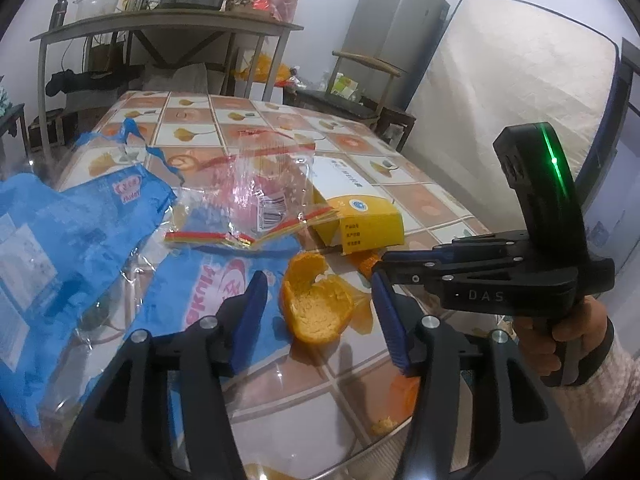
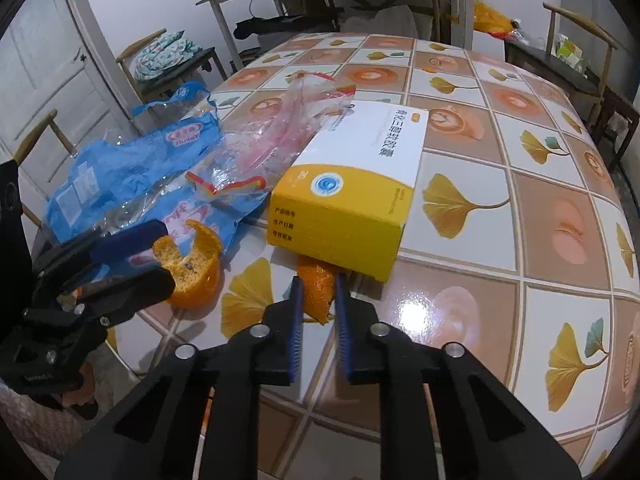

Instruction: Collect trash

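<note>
Blue-padded fingers of the left gripper (image 1: 318, 316) fill the bottom of the left view, standing apart on both sides of a cupped orange peel (image 1: 316, 304) without pressing it; I judge they are placed so for closing on it. At right in this view a hand (image 1: 576, 332) holds the right gripper (image 1: 378, 276), whose tips are hidden behind the left finger. Only the right view shows them: closed on a flat peel strip (image 2: 318, 286) at the centre, which lies half under the yellow medicine box (image 2: 344, 196). Blue wrappers (image 2: 136, 176) lie at the left on the tiled table (image 2: 520, 240).
</note>
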The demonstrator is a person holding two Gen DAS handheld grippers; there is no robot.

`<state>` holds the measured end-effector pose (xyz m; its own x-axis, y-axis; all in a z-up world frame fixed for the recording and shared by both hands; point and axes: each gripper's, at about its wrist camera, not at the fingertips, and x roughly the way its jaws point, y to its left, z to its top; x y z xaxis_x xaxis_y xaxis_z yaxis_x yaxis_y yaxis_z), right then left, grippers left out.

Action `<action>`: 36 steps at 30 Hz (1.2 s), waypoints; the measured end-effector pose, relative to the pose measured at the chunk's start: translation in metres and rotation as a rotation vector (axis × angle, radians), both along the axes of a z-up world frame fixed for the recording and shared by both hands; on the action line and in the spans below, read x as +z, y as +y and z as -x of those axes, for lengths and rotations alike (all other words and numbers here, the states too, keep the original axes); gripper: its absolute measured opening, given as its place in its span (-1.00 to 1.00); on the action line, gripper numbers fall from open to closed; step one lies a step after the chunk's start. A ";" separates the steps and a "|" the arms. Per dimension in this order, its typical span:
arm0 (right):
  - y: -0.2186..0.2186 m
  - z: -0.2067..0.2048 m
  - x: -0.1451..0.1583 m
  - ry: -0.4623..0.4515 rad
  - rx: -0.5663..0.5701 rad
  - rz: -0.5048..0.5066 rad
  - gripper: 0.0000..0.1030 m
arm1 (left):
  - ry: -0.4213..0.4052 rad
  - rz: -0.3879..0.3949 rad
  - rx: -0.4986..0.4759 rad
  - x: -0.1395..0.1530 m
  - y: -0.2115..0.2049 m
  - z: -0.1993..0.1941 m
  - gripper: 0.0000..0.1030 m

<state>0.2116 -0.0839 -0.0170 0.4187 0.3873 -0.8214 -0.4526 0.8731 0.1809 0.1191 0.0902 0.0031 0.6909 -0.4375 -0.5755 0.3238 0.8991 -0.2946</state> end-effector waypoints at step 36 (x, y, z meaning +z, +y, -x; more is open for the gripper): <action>0.037 -0.003 0.021 0.171 0.181 -0.214 -0.58 | -0.002 -0.044 -0.084 -0.010 0.006 0.017 0.24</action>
